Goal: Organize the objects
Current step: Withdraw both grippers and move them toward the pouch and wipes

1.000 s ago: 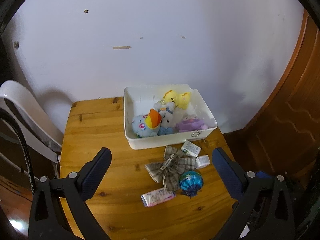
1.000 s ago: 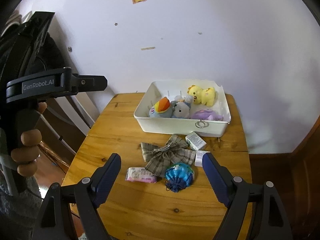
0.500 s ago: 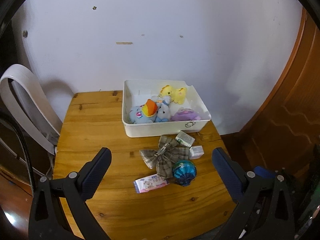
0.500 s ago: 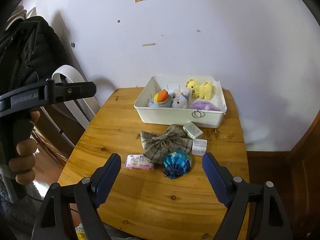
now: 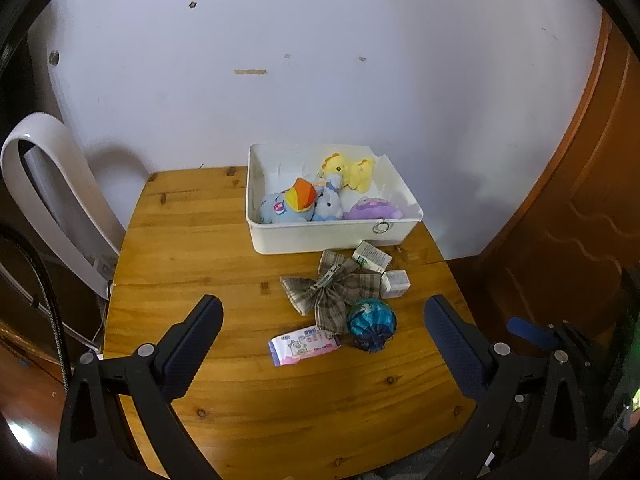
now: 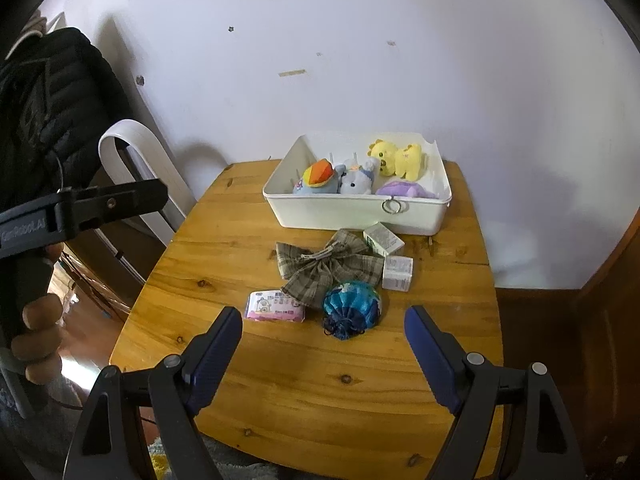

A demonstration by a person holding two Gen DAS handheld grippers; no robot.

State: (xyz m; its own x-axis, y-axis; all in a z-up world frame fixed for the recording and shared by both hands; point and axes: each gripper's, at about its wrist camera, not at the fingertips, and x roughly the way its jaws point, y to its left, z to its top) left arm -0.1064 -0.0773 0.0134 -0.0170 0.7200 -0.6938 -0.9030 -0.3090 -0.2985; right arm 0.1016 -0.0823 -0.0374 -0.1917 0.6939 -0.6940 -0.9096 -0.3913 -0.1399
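Left claw (image 5: 322,312) gapes wide, angled downward; right claw (image 6: 323,322) likewise spread, gripping nothing.

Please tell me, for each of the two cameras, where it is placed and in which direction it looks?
Left wrist: on the left hand-held gripper, looking down along its open fingers at the wooden table; only its own fingers show.
Right wrist: on the right hand-held gripper, open, looking down at the table from further right; the left gripper's body and the person's hand show at the left edge.
Shared: white bin of plush toys, plaid bow, blue pouch, tissue pack.
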